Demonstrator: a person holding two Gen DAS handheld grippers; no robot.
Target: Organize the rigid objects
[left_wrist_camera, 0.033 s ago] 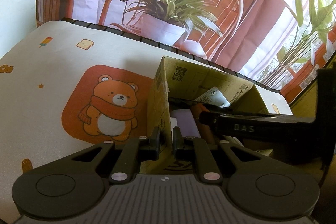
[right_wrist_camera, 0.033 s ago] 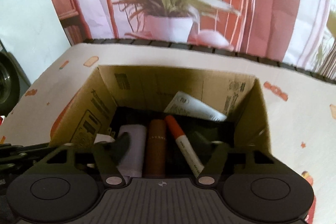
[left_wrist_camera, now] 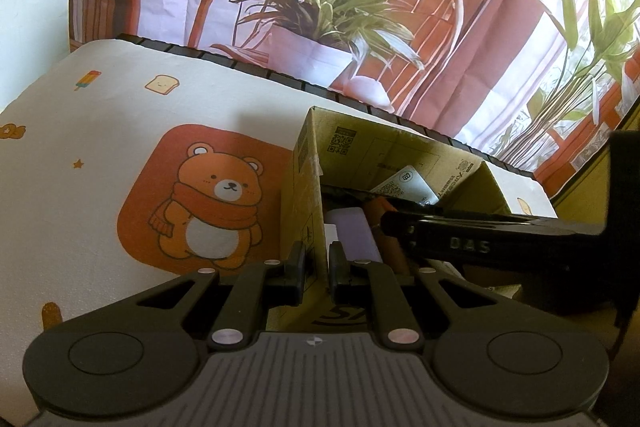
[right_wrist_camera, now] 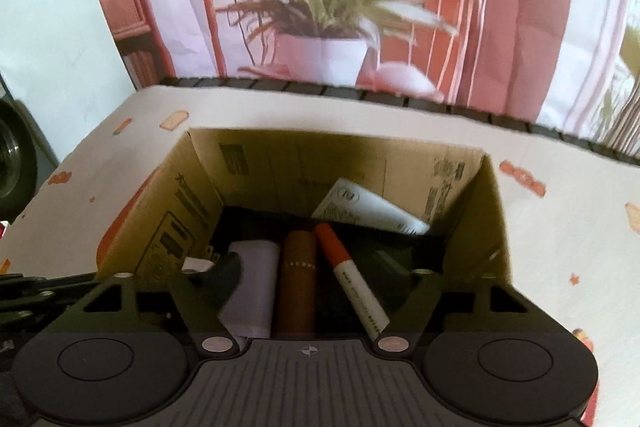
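Right wrist view: the right gripper [right_wrist_camera: 308, 269], jaws opening and pressing on nothing, hangs over an open cardboard box [right_wrist_camera: 168, 219] on a cartoon-print tablecloth [right_wrist_camera: 560, 227]. Directly below and ahead, between its spread fingers, a brown tube [right_wrist_camera: 298, 279] and an orange-capped marker [right_wrist_camera: 350, 277] lie side by side on the box floor, long axes running away from the camera; the marker's cap points to the far wall, slightly leftward. A pale, blurred item, possibly a lilac case [right_wrist_camera: 256, 283], lies left of the tube. From the left wrist, the left gripper [left_wrist_camera: 316, 269] is clamped on the box's near-left wall, steadying it; the right is nearer the contents.
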